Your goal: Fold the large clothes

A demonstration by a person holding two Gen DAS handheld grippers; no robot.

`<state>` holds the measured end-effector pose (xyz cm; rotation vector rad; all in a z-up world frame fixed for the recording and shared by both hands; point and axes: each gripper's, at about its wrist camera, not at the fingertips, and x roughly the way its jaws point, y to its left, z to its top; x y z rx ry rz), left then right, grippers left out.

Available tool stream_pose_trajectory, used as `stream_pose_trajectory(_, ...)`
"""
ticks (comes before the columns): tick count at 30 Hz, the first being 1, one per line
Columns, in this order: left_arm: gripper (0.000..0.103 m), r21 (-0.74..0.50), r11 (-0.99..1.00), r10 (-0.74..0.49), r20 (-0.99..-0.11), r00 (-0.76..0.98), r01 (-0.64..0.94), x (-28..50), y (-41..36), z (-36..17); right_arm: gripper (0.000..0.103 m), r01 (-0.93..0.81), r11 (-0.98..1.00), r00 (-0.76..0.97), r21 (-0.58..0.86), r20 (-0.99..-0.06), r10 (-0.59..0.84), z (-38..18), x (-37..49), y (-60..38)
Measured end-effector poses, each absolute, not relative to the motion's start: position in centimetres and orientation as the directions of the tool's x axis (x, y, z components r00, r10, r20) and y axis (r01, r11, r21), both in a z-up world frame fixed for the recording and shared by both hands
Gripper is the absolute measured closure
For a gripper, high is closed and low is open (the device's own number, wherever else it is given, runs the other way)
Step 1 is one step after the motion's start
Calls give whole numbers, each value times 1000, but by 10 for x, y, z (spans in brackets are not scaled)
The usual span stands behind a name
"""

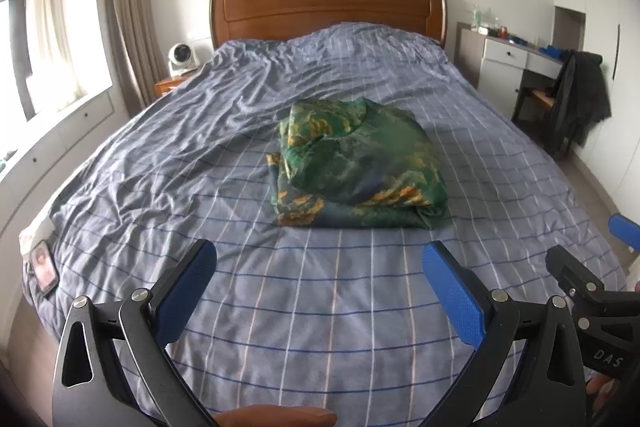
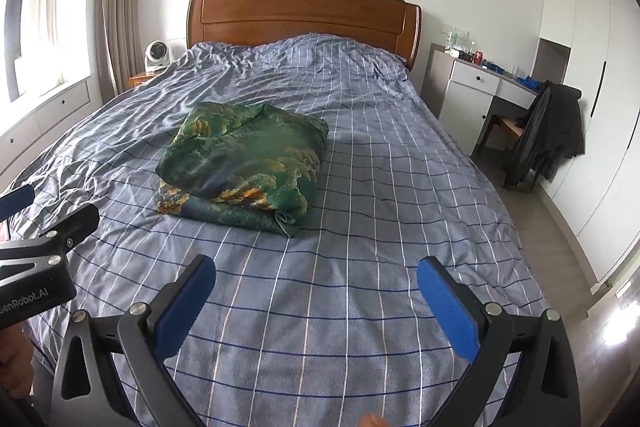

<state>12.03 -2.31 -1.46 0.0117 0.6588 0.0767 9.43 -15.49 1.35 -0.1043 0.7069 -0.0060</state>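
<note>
A green garment with yellow and orange print (image 1: 360,163) lies folded into a compact bundle in the middle of the bed (image 1: 320,307). It also shows in the right wrist view (image 2: 244,163), left of centre. My left gripper (image 1: 319,255) is open and empty, held above the foot of the bed, well short of the garment. My right gripper (image 2: 316,269) is open and empty too, beside the left one and to the garment's right. The right gripper also shows at the right edge of the left wrist view (image 1: 584,271). The left gripper shows at the left edge of the right wrist view (image 2: 44,227).
The bed has a blue checked cover and a wooden headboard (image 1: 328,7). A phone (image 1: 42,265) lies at the bed's left edge. A desk (image 2: 480,87) and a chair with a dark jacket (image 2: 552,131) stand right. A small fan (image 1: 180,59) sits on the left nightstand.
</note>
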Motion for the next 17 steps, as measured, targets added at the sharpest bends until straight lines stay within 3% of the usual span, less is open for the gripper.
stream_pose_trajectory(17,0,20,995,93,-600,794,-101,121,-14,-18,1,-23,994,749,-107,-660,-54,6,97,-154)
